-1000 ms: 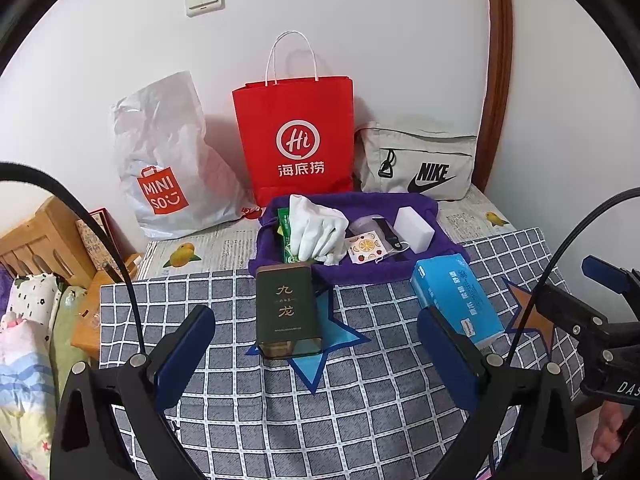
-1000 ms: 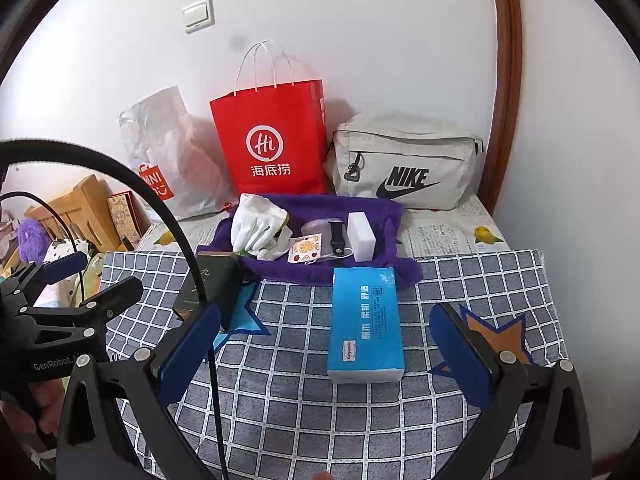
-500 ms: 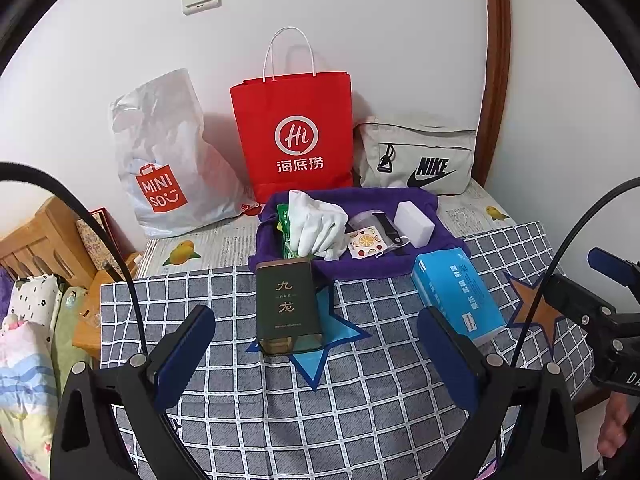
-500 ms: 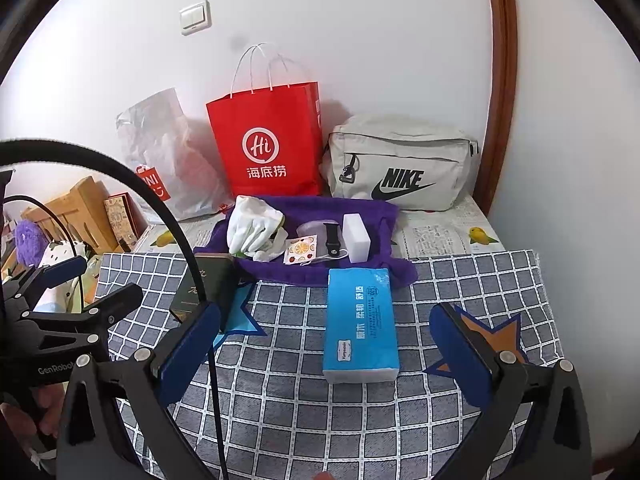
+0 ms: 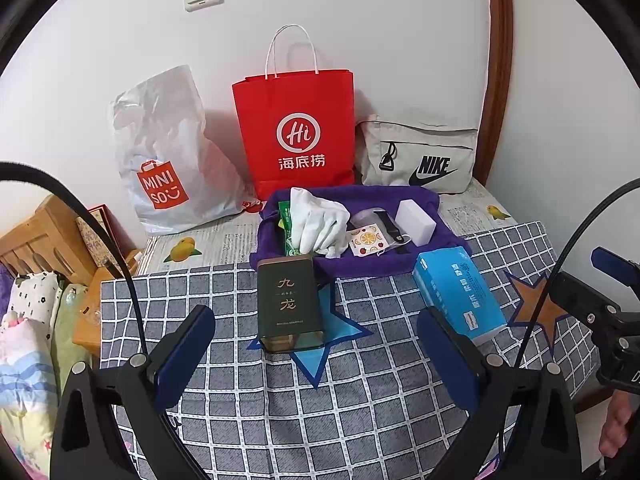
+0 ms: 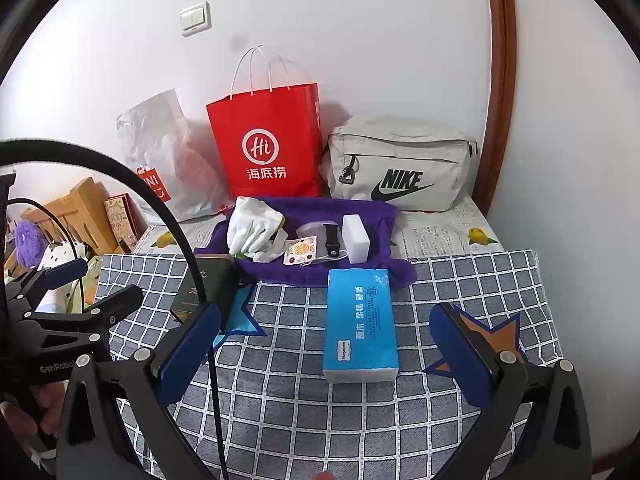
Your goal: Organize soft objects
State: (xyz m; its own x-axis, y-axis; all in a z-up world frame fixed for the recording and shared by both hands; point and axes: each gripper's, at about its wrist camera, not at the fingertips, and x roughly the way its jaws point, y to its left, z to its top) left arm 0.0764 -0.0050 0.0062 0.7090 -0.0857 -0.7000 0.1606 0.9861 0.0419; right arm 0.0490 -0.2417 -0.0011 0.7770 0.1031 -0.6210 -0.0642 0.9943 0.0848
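While hanging above the checked cloth [image 6: 360,420], both wide apart and holding nothing: left gripper [image 5: 316,356], right gripper [image 6: 326,354]. Blue tissue pack [image 6: 360,322] flat between right fingers, in front of purple towel [image 6: 384,216] with white gloves [image 6: 252,232].

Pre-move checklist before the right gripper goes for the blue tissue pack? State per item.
1. Right gripper open: ok.
2. Blue tissue pack lined up between its fingers: ok.
3. Pack clear of the purple towel: cannot tell, the far end sits at the towel edge.
4. Left gripper open, empty: ok.
5. Green tin away from the pack: ok.
6. Black cable clear of the right gripper's path: not ok, it crosses the left finger.
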